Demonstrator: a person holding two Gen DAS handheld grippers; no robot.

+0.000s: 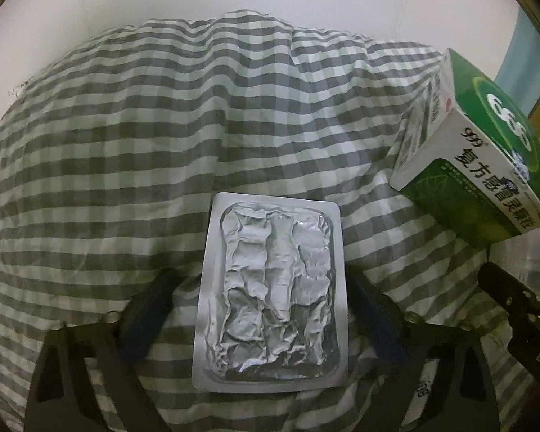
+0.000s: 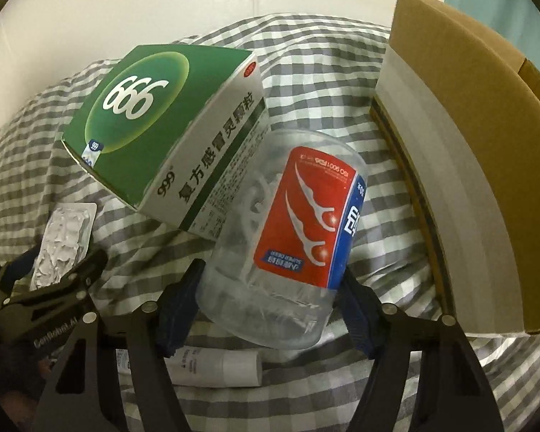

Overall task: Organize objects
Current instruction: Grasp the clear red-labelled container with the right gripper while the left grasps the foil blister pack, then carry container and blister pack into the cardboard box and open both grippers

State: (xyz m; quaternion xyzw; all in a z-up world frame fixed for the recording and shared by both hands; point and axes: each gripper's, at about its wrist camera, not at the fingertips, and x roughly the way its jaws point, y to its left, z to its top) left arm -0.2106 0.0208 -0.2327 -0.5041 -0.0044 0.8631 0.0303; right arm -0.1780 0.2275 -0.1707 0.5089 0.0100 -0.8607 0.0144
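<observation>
1. bedding in grey-and-white check (image 1: 133, 151) fills both wrist views, rumpled under a scatter of household items, with a pale wall behind

2. left gripper (image 1: 270, 309) hangs over a silver foil blister pack (image 1: 271, 295) lying flat on the cloth; its blue-padded fingers (image 1: 147, 316) stand wide apart, one on each side of the pack and clear of its edges — nothing is held

3. right gripper (image 2: 270, 288) has its fingers closed against the sides of a clear plastic jar of floss picks (image 2: 284, 244), the red-and-blue label upside down to the camera, the jar tilted and raised off the cloth

4. green-and-white medicine box (image 2: 162, 133) marked "999" sits tilted just beside the jar, its lower corner touching or overlapping the jar's upper left edge — which of the two cannot be told; in the left wrist view the same box appears at the right edge

5. open cardboard box (image 2: 486, 165) stands at the right of the right wrist view, near the jar but apart from it

6. small white tube (image 2: 216, 367) lies on the cloth below the jar, between the right gripper's arms

7. in the right wrist view the blister pack shows at far left, partly behind the left gripper's black frame
</observation>
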